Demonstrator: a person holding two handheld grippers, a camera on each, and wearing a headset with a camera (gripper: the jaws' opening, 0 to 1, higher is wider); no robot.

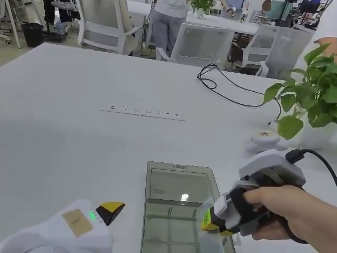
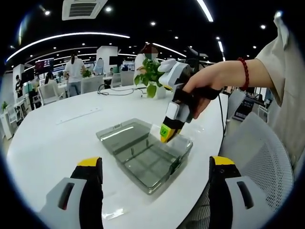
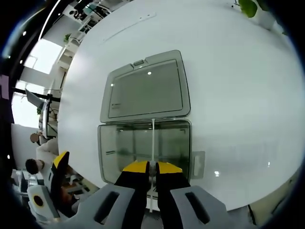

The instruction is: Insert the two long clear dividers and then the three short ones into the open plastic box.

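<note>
Your left gripper (image 2: pixel 156 162) is nearest, low at the left of the head view, its two jaws spread wide with nothing between them. It hangs over the white table (image 1: pixel 79 132), short of the clear plastic box (image 3: pixel 101 152).

Your right gripper (image 3: pixel 152 168), in your hand (image 1: pixel 292 213), is over the near edge of the box. Its jaws are pressed together on a thin clear divider (image 3: pixel 152 138). You see that divider edge-on in the right gripper view, running across the middle of the box's base from the hinge side back to the jaws. Whether it sits in the slots I cannot tell.

The box stands with its lid (image 3: pixel 143 90) laid flat on the table behind the base. A small clear piece (image 3: pixel 198 164) lies on the table just beside the box's side wall.

Further off to your right are a potted plant (image 1: pixel 310 100) and a looped black cable (image 1: pixel 231 89).
</note>
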